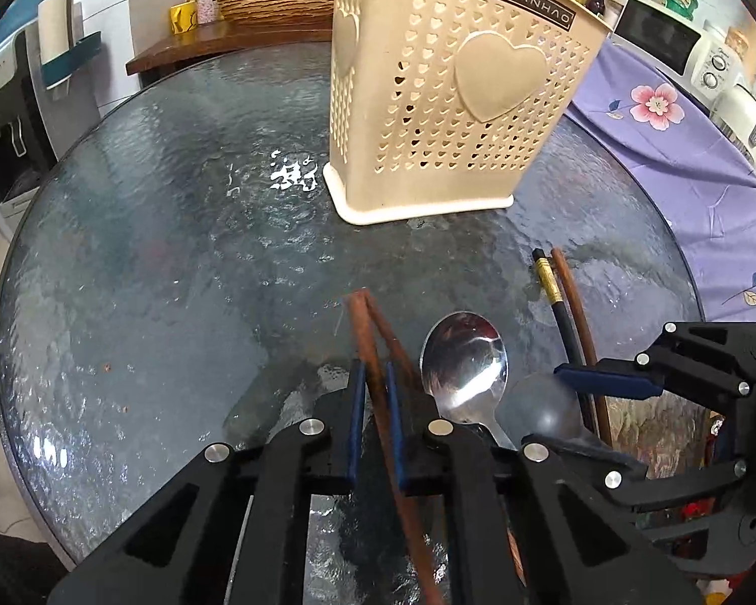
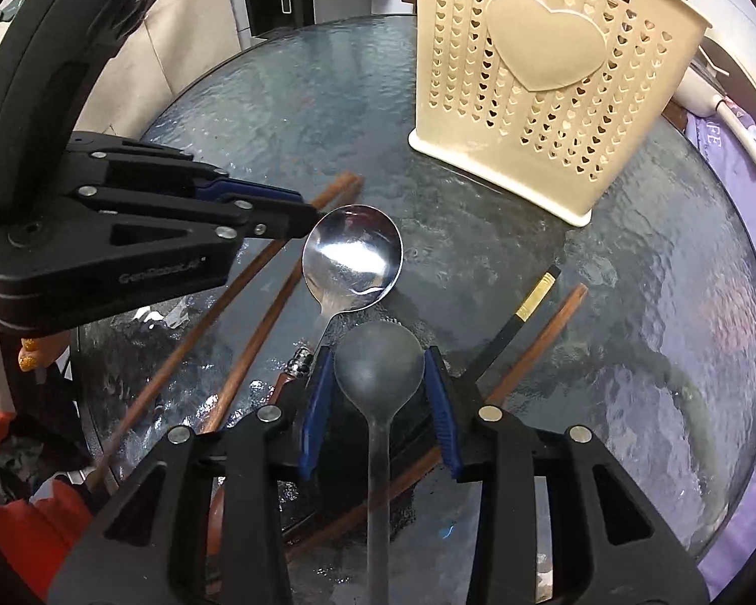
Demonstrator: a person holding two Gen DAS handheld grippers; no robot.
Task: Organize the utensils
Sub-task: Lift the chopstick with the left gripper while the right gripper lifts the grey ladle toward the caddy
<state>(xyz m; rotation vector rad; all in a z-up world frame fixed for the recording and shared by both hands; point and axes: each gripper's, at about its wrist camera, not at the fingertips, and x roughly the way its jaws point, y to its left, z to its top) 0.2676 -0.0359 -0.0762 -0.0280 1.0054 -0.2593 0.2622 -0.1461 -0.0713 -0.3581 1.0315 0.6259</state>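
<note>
Presently: left gripper (image 1: 375,393), fingers nearly together, pinching one brown chopstick (image 1: 365,333); a second brown chopstick (image 1: 395,348) lies just beside it on the glass table (image 1: 151,252). Right gripper (image 2: 378,393), fingers spread, straddles the bowl of a dull grey spoon (image 2: 378,368); whether the pads touch it cannot be told. Shiny spoon (image 2: 352,257) lies just ahead, between the two grippers. Black chopstick (image 2: 516,322) and another brown one (image 2: 544,333) lie side by side to the right. Cream holder (image 2: 549,91), heart-perforated, stands upright farther back on the table.
</note>
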